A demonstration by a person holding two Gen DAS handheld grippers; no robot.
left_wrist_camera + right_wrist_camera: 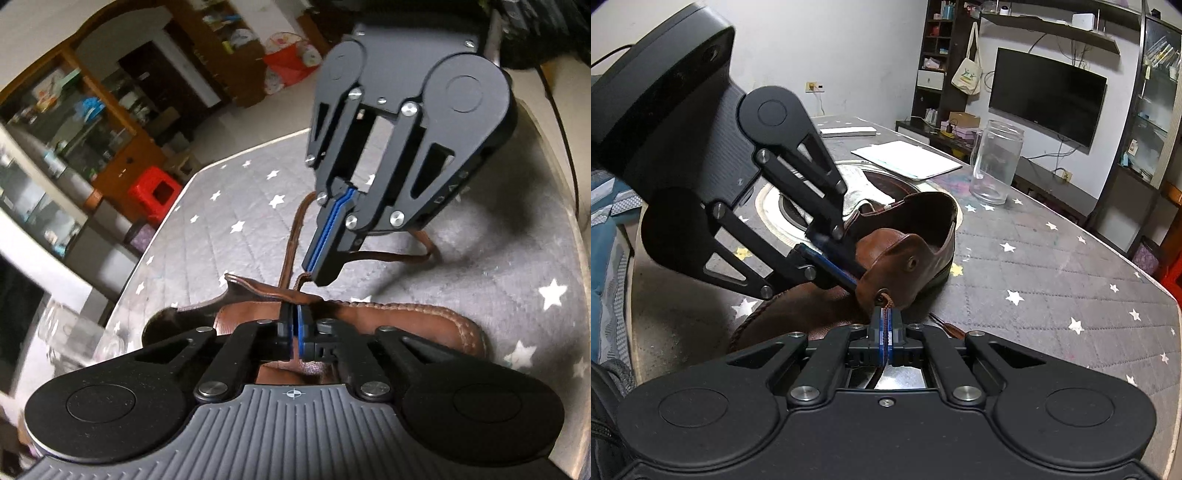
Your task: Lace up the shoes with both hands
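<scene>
A brown leather shoe (912, 236) lies on the grey star-patterned table cover (1052, 280); it also shows in the left wrist view (413, 321). My left gripper (294, 314) is shut on the shoe's eyelet flap (258, 288); in the right wrist view it (855, 286) pinches that flap from the left. My right gripper (885, 317) is shut on the brown lace (884, 301) just outside the lower eyelet. In the left wrist view the right gripper (321, 275) holds the lace (291, 236), which loops over the cover behind.
A clear glass jar (995, 162) stands behind the shoe. White papers (905, 157) and a round inset hob (820, 199) lie further back. A red stool (157, 194) stands beside the table. The table edge (1167, 295) runs along the right.
</scene>
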